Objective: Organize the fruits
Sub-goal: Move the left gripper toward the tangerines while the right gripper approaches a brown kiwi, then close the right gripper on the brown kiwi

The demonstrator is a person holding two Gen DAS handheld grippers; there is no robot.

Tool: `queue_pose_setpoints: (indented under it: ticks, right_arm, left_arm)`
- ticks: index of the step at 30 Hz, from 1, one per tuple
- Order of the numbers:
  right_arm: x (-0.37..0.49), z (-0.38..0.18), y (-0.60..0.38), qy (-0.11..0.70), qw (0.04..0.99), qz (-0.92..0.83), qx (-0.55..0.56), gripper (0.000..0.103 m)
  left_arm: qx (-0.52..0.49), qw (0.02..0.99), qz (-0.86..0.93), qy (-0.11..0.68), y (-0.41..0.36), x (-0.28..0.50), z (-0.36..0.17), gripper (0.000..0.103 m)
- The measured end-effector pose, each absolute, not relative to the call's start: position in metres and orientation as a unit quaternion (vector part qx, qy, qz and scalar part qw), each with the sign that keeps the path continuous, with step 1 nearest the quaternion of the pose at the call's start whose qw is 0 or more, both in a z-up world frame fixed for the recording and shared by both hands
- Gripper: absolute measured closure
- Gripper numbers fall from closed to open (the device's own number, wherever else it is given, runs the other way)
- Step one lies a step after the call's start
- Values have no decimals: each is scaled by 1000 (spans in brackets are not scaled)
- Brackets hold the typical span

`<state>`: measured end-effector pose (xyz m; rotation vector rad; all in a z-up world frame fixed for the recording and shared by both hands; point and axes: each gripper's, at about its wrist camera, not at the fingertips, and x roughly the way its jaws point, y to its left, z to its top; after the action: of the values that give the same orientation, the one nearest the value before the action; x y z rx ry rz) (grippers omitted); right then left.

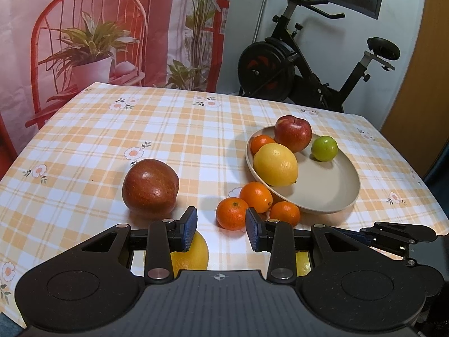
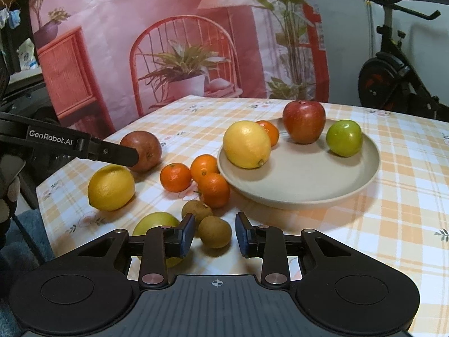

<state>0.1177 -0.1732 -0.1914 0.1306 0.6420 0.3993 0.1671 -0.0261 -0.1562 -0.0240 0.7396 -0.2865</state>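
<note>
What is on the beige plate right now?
The plate holds four fruits: a lemon, a red apple, a green fruit and a mandarin, the last partly hidden behind the lemon. Whether anything smaller sits behind them cannot be seen.

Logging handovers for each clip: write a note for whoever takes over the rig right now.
Left claw: open, empty.
Right claw: open, empty, close to the two brown fruits.
Done: on the plate are a lemon, red apple, green fruit and one mandarin.
Left: on the cloth lie the brown fruits, a dark apple, three mandarins, second lemon and yellow-green fruit.
</note>
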Motion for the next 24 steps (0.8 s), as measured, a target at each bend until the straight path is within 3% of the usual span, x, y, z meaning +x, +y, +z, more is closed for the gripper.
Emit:
queue_pose_setpoints:
  ticks: [24]
  right_arm:
    - [126,-198,-172,337,916,203,74,78]
  left_arm:
    - [-2,919,-142,367,-30,165,-161,63]
